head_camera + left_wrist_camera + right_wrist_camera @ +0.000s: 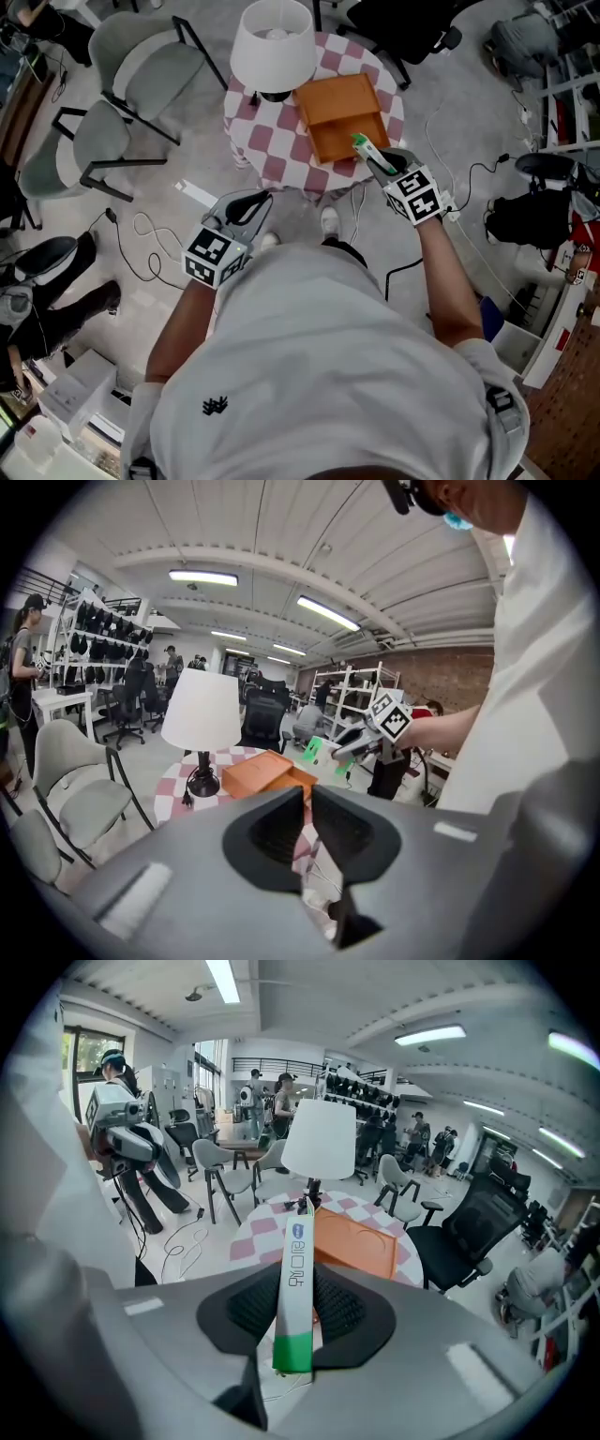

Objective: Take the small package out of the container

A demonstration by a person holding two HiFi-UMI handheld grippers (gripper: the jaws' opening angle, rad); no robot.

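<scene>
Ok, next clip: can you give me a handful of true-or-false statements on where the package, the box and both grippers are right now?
1. The right gripper is shut on a white-and-green package. True.
2. The package lies inside the orange box. False: the right gripper holds it in the air, clear of the box.
3. A lamp with a white shade stands on the checkered round table, beside the orange box. True.
4. The left gripper grips the orange box. False: nothing is between its jaws and it is held back from the table, near the person's body.
</scene>
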